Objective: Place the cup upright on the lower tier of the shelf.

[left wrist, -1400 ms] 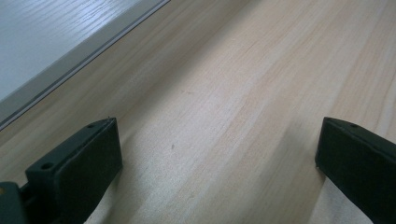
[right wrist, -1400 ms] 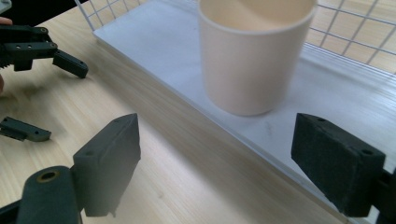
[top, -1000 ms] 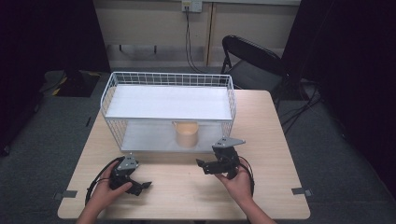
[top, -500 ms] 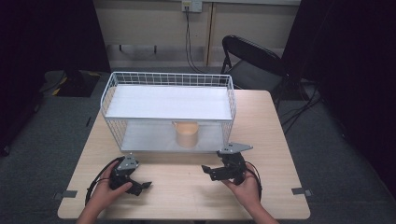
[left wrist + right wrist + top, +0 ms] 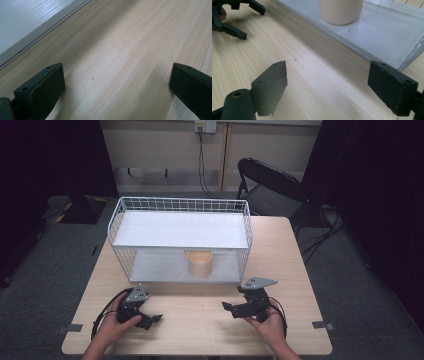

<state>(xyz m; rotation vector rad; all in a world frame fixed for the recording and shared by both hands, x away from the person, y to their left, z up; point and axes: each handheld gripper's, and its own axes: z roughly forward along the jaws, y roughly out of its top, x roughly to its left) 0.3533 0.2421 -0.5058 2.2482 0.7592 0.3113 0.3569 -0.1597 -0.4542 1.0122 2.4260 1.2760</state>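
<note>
Standing upright on the lower shelf of the white wire rack [image 5: 120, 220], near its front edge, the tan cup [image 5: 199, 264] is untouched — nothing has hold of it. Just in front of it, the right tool [image 5: 232, 310] rests low over the wooden surface [image 5: 200, 320] with jaws wide apart and empty; the left tool [image 5: 150, 320] sits likewise, spread open. Reaching in and gripping the cup looks wholly undone.

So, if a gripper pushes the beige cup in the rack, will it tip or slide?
The cup looks squat and straight-walled, so it would probably slide, not tip. The smooth white shelf likely gives little grip. It seems stiff.
</note>
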